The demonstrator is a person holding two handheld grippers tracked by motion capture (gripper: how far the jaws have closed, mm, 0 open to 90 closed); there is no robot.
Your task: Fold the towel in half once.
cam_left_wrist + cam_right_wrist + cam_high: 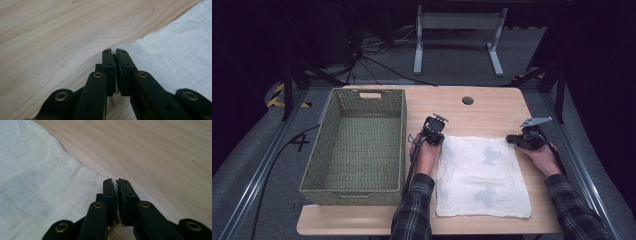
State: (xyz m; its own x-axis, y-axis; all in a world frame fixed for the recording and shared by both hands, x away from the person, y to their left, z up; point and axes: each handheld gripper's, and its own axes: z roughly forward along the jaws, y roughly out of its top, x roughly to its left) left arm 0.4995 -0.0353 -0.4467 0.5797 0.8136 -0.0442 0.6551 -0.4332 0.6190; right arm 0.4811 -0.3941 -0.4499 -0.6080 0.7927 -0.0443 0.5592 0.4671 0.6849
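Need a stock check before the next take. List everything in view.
cloth: one, white with faint blue patches, spread flat on the table's right half
basket: one, green woven, on the table's left half
table: one, light wood, with a dark round hole near the far edge
frame: one, white, on the floor beyond the table
cables: several, black, on the floor at the far left
sleeves: two, dark plaid, at the near edge
left tongs: black, shut at the cloth's far left corner
right tongs: black, shut at the cloth's far right corner
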